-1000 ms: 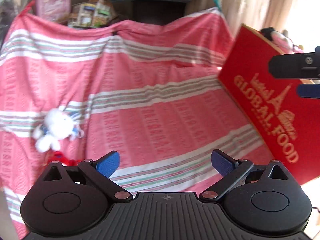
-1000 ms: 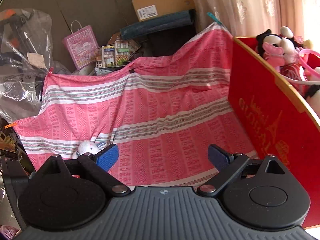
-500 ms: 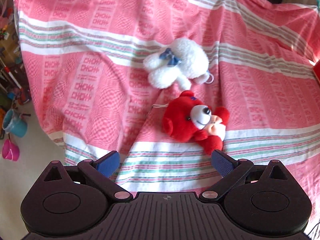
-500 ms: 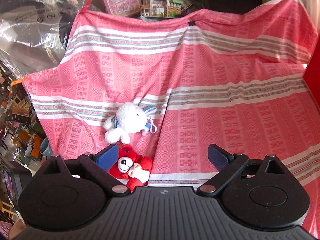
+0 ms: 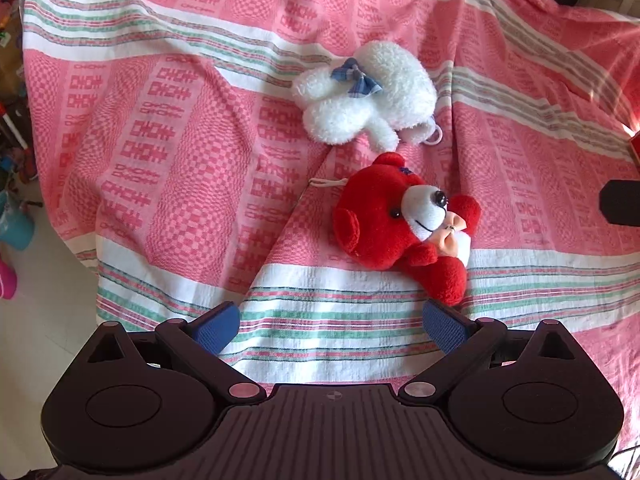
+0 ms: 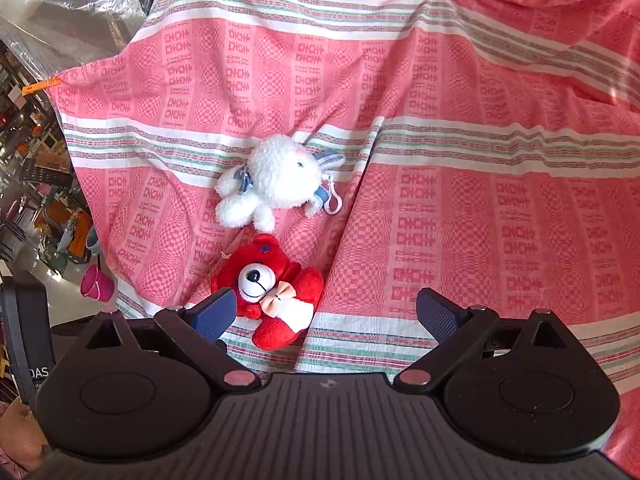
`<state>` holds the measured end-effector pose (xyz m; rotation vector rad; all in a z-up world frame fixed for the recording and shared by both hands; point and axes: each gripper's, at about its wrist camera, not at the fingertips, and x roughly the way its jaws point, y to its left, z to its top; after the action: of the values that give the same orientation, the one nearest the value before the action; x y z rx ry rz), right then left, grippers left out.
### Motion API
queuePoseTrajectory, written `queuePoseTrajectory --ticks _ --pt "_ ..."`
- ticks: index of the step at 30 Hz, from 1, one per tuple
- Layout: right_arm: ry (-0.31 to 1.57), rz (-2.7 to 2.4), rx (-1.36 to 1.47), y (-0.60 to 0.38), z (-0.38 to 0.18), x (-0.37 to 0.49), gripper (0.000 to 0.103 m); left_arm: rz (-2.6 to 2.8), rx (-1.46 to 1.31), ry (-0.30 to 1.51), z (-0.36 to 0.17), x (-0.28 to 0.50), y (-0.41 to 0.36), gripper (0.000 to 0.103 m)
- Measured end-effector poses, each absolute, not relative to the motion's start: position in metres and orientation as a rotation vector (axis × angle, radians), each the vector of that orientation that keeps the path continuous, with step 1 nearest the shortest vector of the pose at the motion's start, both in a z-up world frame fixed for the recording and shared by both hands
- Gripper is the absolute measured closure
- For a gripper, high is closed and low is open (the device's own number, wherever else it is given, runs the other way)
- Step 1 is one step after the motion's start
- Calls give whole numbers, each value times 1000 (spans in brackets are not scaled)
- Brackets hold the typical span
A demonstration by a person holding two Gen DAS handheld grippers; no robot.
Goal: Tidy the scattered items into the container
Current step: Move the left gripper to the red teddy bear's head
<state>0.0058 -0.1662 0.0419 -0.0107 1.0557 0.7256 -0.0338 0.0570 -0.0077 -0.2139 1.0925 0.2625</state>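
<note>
A red plush bear (image 5: 404, 224) with a white muzzle and a peach bow lies on the pink striped cloth (image 5: 168, 128). Just beyond it lies a white plush rabbit (image 5: 360, 88) with a blue bow and a keyring loop. My left gripper (image 5: 334, 326) hovers open right in front of the bear, whose foot nearly reaches the right pad. In the right wrist view the same bear (image 6: 272, 288) and rabbit (image 6: 276, 180) lie left of centre. My right gripper (image 6: 326, 316) is open, its left finger overlapping the bear's side. The red container is out of view, save a sliver (image 5: 635, 146).
The cloth hangs over the front edge onto a pale floor (image 5: 44, 292). A teal cup (image 5: 14, 226) and a pink cup (image 6: 96, 284) sit at the left. Plastic-wrapped clutter (image 6: 60, 20) fills the far left. A dark part of the other gripper (image 5: 620, 202) shows at the right edge.
Both views swung away from the red box and down to the left onto the two plush toys. Over the last half second both grippers came closer to the red bear.
</note>
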Motion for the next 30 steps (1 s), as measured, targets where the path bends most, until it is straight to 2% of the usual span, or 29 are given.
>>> queuePoseTrajectory --ticks 11,14,19,22,25,30 --pt "1127 761 -120 -152 7 38 6 232 -256 1068 -16 -14 31 4" --pt "1150 778 -108 -148 -1 48 7 249 -248 1076 -22 -5 26 8" --pt "1167 838 -144 -133 -13 55 10 249 -276 1094 -36 4 25 24" --pt "1187 869 -156 -124 -21 57 13 249 -312 1100 -40 4 31 27" --pt "1196 901 -156 -116 -26 60 19 254 -341 1104 -42 1 37 26" --pt "1202 956 -153 -102 -35 62 23 267 -356 1120 -46 1 39 22"
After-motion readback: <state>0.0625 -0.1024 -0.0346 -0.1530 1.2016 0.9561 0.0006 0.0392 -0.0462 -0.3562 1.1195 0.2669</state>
